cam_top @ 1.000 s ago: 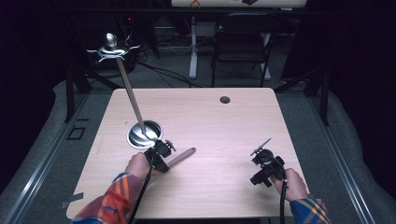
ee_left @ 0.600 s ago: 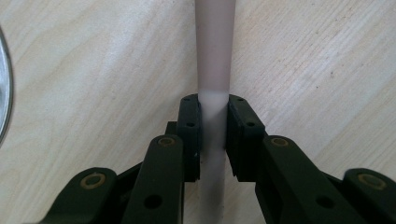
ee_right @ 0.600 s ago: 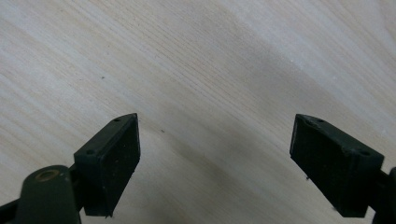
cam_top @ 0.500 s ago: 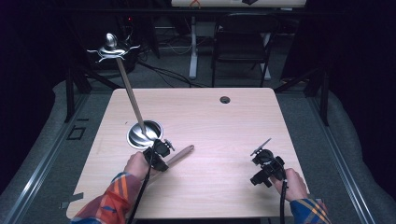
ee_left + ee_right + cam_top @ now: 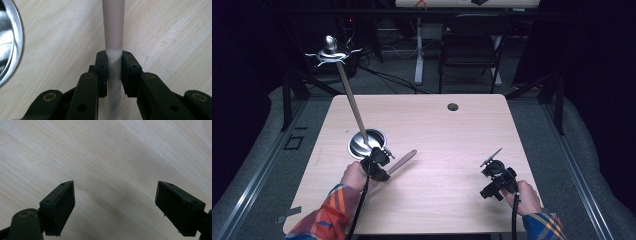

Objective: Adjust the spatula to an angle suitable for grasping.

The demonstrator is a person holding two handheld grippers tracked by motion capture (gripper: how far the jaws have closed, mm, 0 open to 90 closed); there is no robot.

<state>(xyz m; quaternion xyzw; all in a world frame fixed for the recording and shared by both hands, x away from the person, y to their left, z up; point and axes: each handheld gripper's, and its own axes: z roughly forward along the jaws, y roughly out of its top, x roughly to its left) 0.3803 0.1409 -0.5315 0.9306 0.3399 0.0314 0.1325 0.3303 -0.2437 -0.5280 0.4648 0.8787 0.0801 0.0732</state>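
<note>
Wooden stick (image 5: pixel 401 162) is the piece I'm working, clamped in my left claw (image 5: pixel 379 161) on the counter (image 5: pixel 442 130), at about seven o'clock from the counter's middle, just beside the steel bowl (image 5: pixel 365 142). In the left gripper view the two jaws press flat against both sides of the stick (image 5: pixel 114 37). Its long axis runs from seven o'clock up toward two o'clock, rounded free end pointing to two. I judge this as the grasp step, lift not yet made. Next move, I reckon: raise it level and steer clear of the bowl rim. My right claw (image 5: pixel 493 178) sits at five o'clock, jaws spread wide over bare wood, holding nothing.
</note>
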